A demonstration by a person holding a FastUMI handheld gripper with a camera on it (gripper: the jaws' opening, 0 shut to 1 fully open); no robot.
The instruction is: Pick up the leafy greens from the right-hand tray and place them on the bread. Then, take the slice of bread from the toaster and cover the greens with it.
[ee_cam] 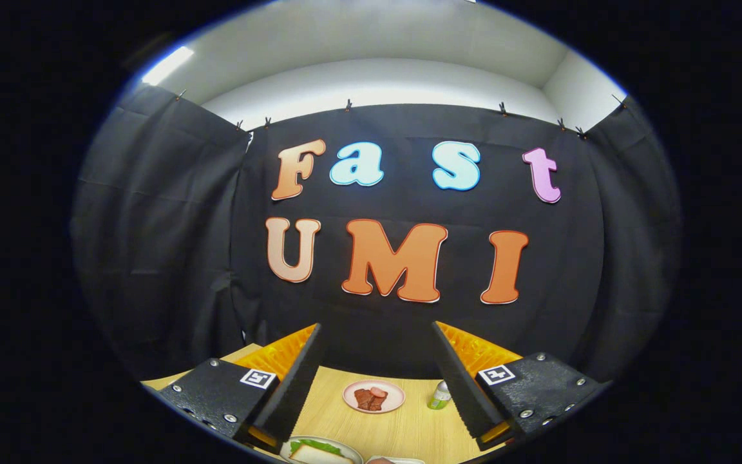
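My gripper (377, 328) is held high above the wooden table (403, 428), pointing at the booth's back wall, with its two fingers wide apart and nothing between them. Low between the fingers, close to me, a white plate (292, 445) holds a slice of bread (316, 455) with leafy greens (317, 445) lying on it. The left finger covers part of that plate.
A pink plate (373, 395) with pieces of brown meat lies farther back on the table, between the fingers. A small green-and-white bottle (439, 395) stands beside the right finger. The rim of another plate (389, 459) shows just below.
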